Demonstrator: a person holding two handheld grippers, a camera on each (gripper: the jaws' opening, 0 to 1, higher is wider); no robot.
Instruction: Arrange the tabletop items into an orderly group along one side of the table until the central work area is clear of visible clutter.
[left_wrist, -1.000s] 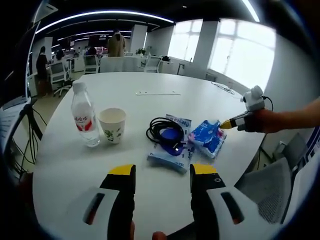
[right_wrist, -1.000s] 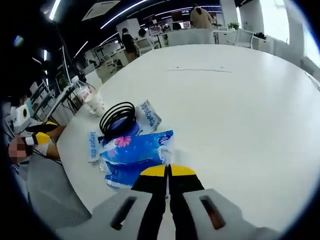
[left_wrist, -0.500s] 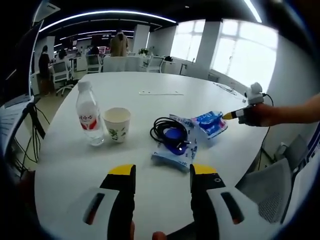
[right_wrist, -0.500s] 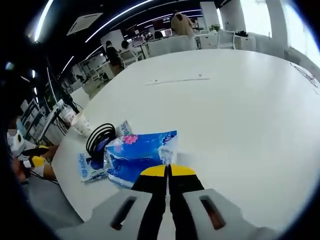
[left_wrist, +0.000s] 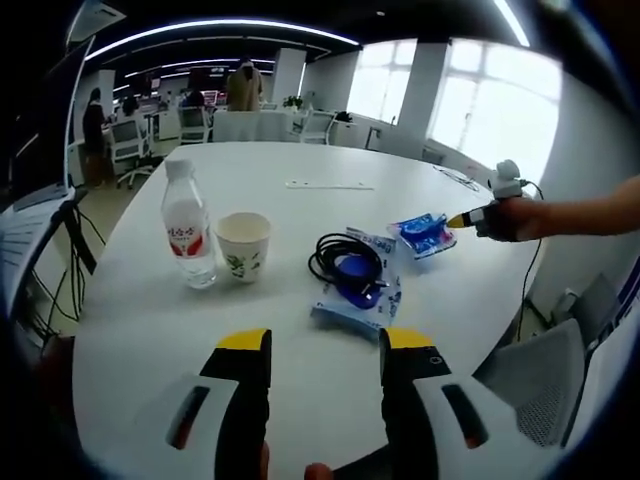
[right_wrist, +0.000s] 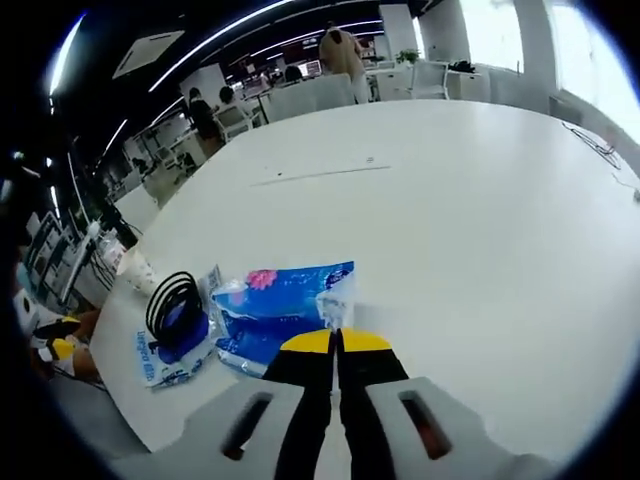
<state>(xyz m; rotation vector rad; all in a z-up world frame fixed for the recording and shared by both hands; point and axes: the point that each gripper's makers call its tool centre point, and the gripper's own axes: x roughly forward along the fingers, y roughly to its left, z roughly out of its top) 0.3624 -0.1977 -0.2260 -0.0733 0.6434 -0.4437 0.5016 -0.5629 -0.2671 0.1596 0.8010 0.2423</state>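
On the round white table (left_wrist: 150, 330) stand a water bottle (left_wrist: 189, 237) and a paper cup (left_wrist: 243, 246) side by side. To their right a black cable coil (left_wrist: 345, 262) lies on a blue-and-white packet (left_wrist: 357, 297). My left gripper (left_wrist: 325, 345) hangs open over the near edge with nothing between its jaws. My right gripper (right_wrist: 337, 338) is shut on a corner of a blue snack bag (right_wrist: 278, 308). The snack bag (left_wrist: 424, 232) sits just beyond the coil, the right gripper (left_wrist: 462, 219) at its edge. The coil (right_wrist: 171, 305) lies left of the bag.
A thin white strip (left_wrist: 322, 185) lies on the table's far half. A thin cable (right_wrist: 596, 146) trails near the far right edge. Office chairs, desks and people stand beyond the table. A grey chair (left_wrist: 535, 375) is at the near right.
My right gripper has pulled the blue snack bag off the spot beside the coil packet, farther across the table. The left gripper has stayed open and nearly still.
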